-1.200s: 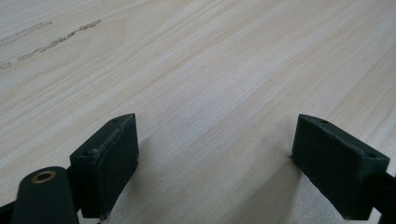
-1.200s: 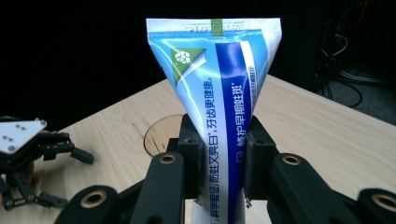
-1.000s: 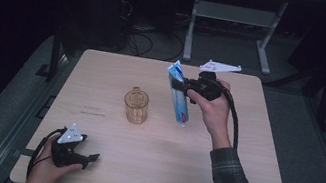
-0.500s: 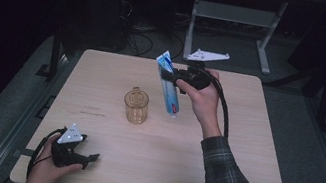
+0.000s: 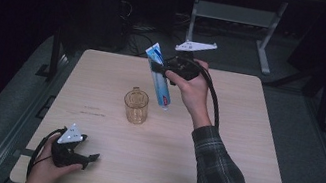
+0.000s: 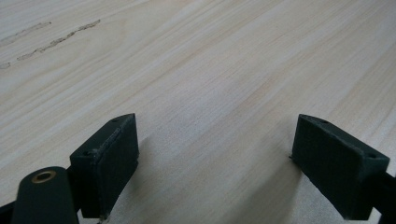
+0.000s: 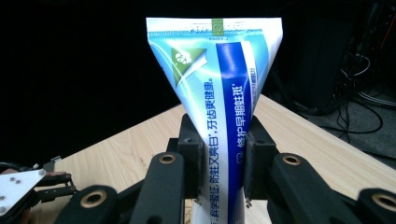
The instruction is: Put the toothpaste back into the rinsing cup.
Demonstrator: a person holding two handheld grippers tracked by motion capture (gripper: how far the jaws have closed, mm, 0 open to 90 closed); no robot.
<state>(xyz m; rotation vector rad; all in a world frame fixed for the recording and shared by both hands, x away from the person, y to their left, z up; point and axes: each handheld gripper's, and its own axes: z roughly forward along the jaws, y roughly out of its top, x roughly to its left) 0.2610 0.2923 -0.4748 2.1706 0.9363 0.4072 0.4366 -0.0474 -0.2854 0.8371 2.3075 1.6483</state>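
A pale wooden table (image 5: 242, 151) stands in a dark room. Above its far middle we hold a tube (image 5: 158, 76) in the right gripper (image 5: 163, 71), jaws clamped on its middle. The tube is blue and white with a flat crimped end raised far-left and a red cap (image 5: 165, 106) pointing down, just right of the amber cup (image 5: 135, 106). Chinese print runs along it. Our left gripper (image 5: 88, 158) rests at the near left, jaws wide apart over bare wood.
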